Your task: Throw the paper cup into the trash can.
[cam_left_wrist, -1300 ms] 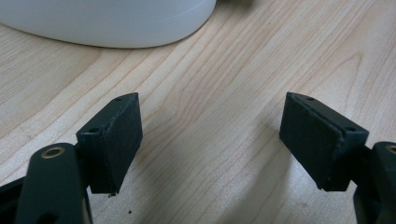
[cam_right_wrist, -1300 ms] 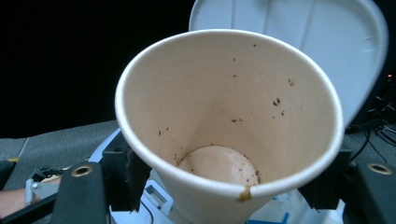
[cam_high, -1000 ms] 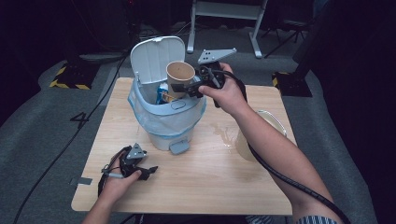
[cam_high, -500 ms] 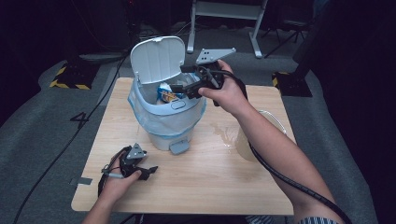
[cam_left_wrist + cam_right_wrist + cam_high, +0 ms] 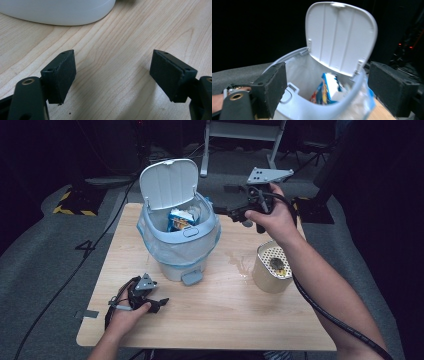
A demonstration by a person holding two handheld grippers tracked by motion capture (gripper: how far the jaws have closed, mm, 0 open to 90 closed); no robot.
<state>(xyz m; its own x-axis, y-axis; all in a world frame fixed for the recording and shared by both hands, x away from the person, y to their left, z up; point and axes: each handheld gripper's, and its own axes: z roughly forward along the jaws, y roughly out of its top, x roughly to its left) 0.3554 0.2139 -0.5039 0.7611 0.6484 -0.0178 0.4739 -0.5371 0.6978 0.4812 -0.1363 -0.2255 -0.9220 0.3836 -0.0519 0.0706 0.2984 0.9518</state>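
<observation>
I find the right gripper (image 5: 223, 211) held with its fingers (image 5: 271, 87) spread and empty, the pedal bin (image 5: 178, 245) straight ahead of them, lid (image 5: 168, 184) raised, a blue packet (image 5: 327, 89) lying inside. My left gripper (image 5: 157, 303) rests low on the counter (image 5: 235, 315), fingers (image 5: 61, 75) likewise released, bare wood between them and the bin's base just beyond.

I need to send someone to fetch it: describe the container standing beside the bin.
On the wooden table stands a pale blue pedal bin with its white lid up. To its right, past a small wet patch, is a short cream cylinder. Unlike the bin, it has no lid, and its top is a perforated insert.
</observation>
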